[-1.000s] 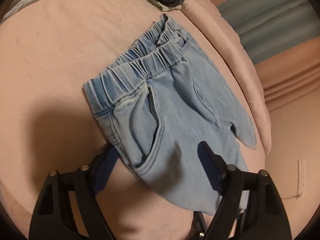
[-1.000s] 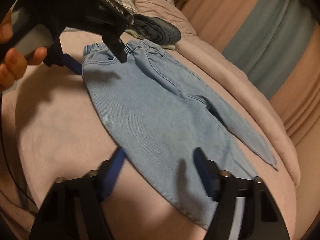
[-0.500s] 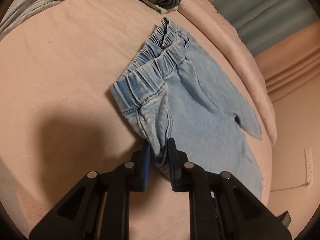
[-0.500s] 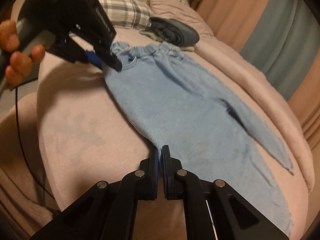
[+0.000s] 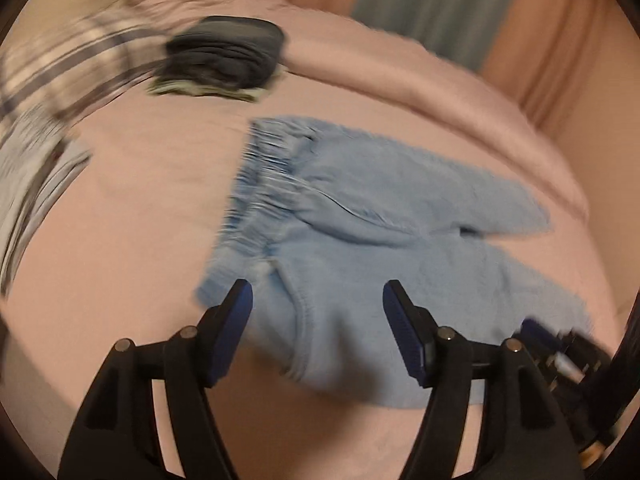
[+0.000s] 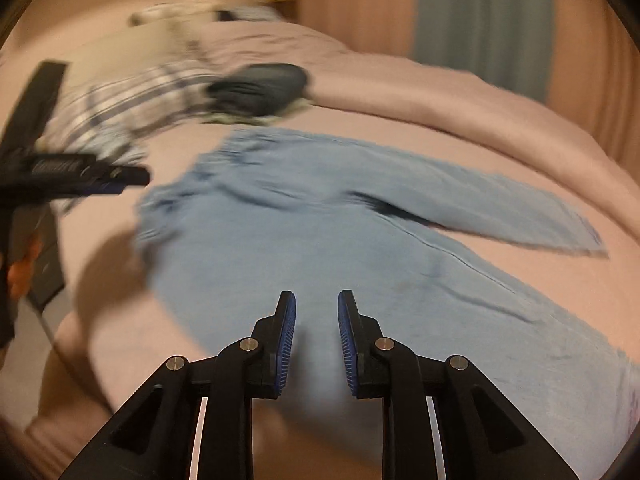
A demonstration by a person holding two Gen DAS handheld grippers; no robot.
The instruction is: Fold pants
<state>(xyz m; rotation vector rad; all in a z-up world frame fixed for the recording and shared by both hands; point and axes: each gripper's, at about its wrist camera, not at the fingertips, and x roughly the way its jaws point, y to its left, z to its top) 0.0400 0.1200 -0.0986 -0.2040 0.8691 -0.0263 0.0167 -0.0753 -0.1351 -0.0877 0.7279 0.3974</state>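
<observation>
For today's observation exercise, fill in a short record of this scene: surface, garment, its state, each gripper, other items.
surface: pink bedcover
garment: light blue pants
state: spread flat, legs apart, not yet folded
left gripper: open wide, over the waistband end
right gripper: slightly open, holding nothing, over the near leg
other items: dark folded clothes beyond the waistband; plaid cloth beside them
image quality: motion blur in both views
</observation>
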